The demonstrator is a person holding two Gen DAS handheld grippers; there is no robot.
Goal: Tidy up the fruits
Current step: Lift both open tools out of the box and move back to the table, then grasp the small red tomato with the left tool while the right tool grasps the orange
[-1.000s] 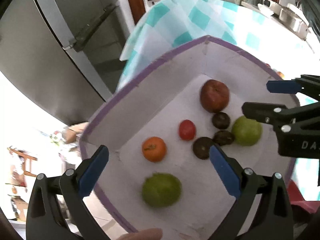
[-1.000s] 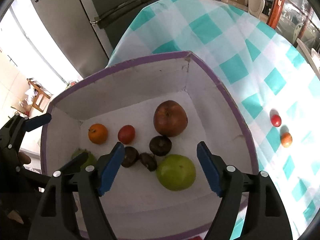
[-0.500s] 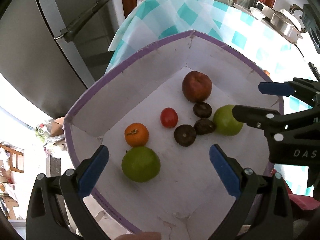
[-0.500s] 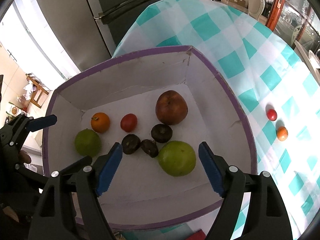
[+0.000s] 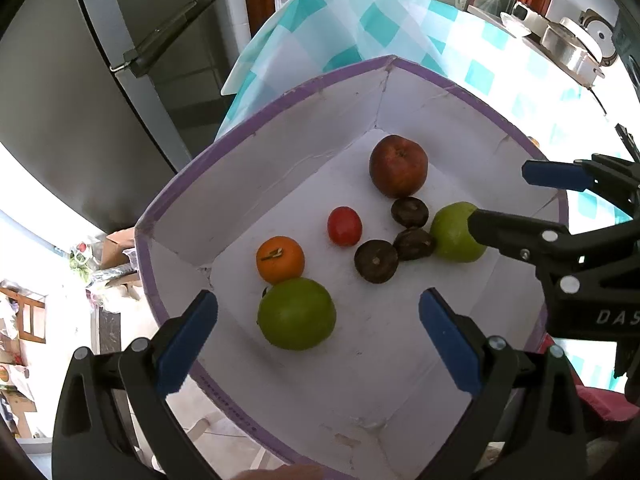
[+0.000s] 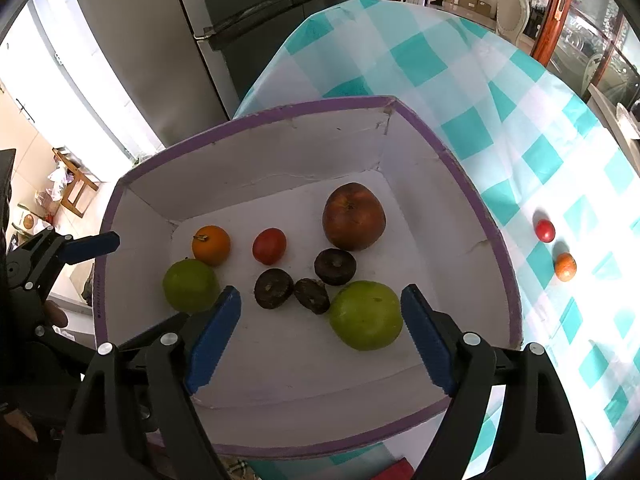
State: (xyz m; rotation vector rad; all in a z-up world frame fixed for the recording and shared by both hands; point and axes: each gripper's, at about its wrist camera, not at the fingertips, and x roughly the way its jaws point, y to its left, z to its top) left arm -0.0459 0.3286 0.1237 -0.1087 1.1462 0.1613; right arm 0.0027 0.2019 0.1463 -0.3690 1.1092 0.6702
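Note:
A white box with a purple rim (image 5: 280, 100) (image 6: 280, 114) holds a red apple (image 5: 398, 166) (image 6: 354, 216), a small red fruit (image 5: 344, 226) (image 6: 269, 245), an orange (image 5: 280, 259) (image 6: 211, 245), two green fruits (image 5: 296, 313) (image 6: 365, 315) and three dark brown fruits (image 5: 376, 266) (image 6: 274, 288). My left gripper (image 5: 318, 338) is open and empty above the near green fruit. My right gripper (image 6: 320, 338) is open and empty above the other green fruit. Each gripper shows in the other's view (image 5: 560, 200) (image 6: 60, 248).
The box sits at the edge of a table with a teal and white checked cloth (image 6: 460, 80). A small red fruit (image 6: 545, 230) and a small orange fruit (image 6: 565, 267) lie on the cloth to the right. A grey fridge (image 5: 80, 80) stands behind.
A green fruit rolled across the box floor and now rests against the orange. Both grippers drew back and up a little, still open.

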